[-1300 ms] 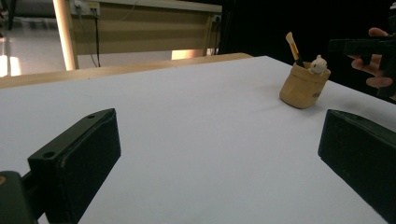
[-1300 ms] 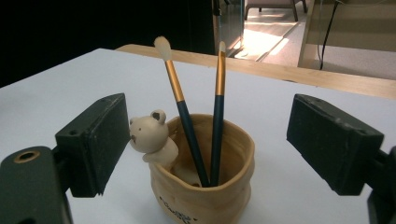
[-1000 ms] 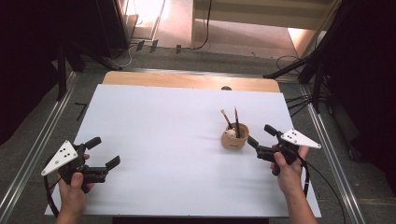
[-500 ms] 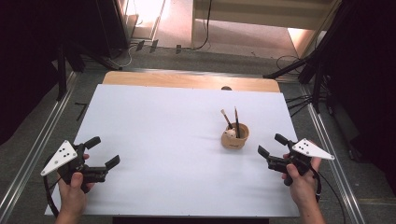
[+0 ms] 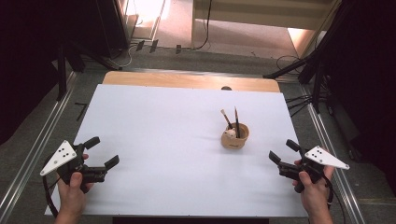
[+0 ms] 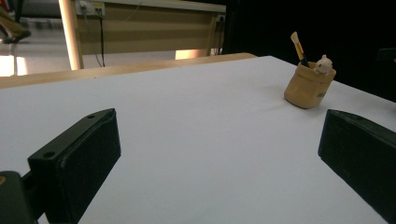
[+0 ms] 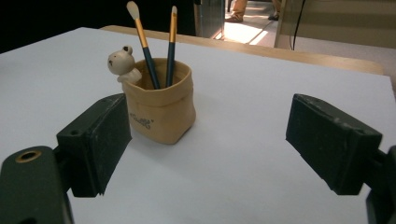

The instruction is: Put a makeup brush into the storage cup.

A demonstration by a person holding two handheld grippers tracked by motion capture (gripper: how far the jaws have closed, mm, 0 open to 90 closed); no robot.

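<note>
I see the tan pot [image 5: 235, 136] right of centre on the white table [image 5: 154, 140], two brushes [image 7: 159, 44] upright in it, a small bear figure [image 7: 122, 63] on its rim. Right gripper [image 5: 286, 152] near the pot, apart from it, jaws wide, nothing between. Left gripper [image 5: 103, 152] at the near left edge, jaws also wide and empty

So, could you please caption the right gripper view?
Open right tool faces a tan holder with two brushes and a bear figure.

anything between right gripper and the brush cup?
Nothing: bare white table cover separates the right gripper from the brush cup. High view and right gripper view both show it; jaws open, empty.
</note>
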